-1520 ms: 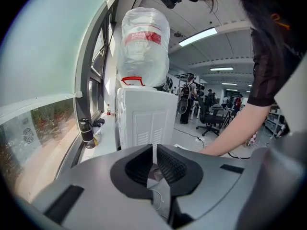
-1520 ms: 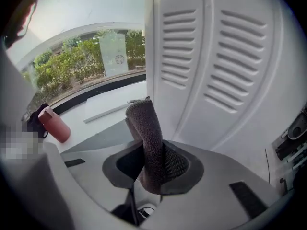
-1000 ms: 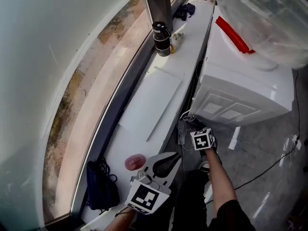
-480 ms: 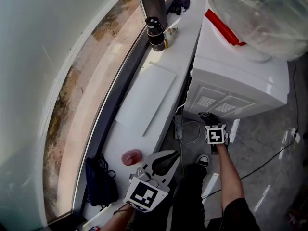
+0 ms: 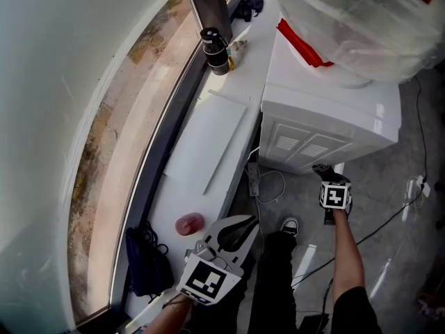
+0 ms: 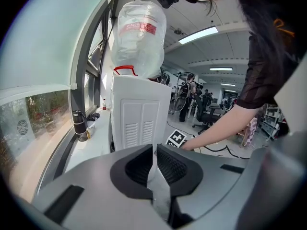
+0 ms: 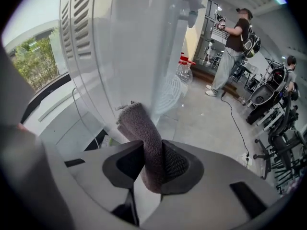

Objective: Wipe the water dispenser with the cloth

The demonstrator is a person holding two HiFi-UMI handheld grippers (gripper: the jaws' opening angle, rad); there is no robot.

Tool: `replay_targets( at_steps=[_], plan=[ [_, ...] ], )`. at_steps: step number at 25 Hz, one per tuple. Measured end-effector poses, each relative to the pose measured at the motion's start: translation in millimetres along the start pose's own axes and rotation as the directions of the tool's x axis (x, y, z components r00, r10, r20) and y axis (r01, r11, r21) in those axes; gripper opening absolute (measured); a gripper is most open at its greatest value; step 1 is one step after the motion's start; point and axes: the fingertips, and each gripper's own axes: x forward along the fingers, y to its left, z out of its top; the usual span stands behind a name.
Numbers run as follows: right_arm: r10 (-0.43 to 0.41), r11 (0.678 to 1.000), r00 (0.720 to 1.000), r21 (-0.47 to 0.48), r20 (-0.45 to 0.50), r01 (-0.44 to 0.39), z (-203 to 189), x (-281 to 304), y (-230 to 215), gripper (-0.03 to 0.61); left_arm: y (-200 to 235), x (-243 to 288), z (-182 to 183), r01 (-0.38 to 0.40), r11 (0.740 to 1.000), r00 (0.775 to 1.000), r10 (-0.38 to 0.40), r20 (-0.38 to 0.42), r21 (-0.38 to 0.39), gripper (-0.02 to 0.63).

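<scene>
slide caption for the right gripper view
Right claw shut on a grey cloth beside the white water dispenser

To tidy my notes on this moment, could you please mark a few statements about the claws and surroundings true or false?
1. The right claw grips the cloth. True.
2. The left claw also holds a cloth. False: its jaws are closed on nothing.
3. A large bottle sits atop the water dispenser. True.
4. The dark flask stands on the floor. False: it stands on the window ledge.
</scene>
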Motion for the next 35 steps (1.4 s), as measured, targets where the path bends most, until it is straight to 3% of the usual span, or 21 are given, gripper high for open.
replay_targets(
  at_steps=[4, 10, 18, 26, 35],
  plan=[
    [0.002, 1.000, 1.000, -0.028, -0.008, -0.002, 6, -12, 2, 0.101, -3, -1, 8, -0.002, 1.000, 1.000, 0.002, 0.001, -0.010, 0.028],
    [0.082, 0.996, 0.996, -0.022, 0.019, -0.082, 21, -57, 34, 0.101, -14, -20, 36, 0.023, 1.000, 1.000, -0.023, 0.006, 0.002, 0.028],
    [0.212, 0.976, 0.974, -0.073, 0.085, -0.206, 65, -171, 83, 0.101, -20, -73, 85, 0.041, 0.998, 0.999, -0.042, 0.020, 0.037, 0.028],
    [0.325, 0.945, 0.931, -0.089, 0.166, -0.314, 105, -304, 117, 0.101, -33, -133, 108, 0.065, 0.995, 0.998, -0.067, 0.020, 0.072, 0.028],
    [0.367, 0.929, 0.894, -0.061, 0.257, -0.364, 119, -432, 134, 0.101, -39, -183, 133, 0.038, 0.998, 0.997, -0.042, 0.068, 0.059, 0.028]
  ],
)
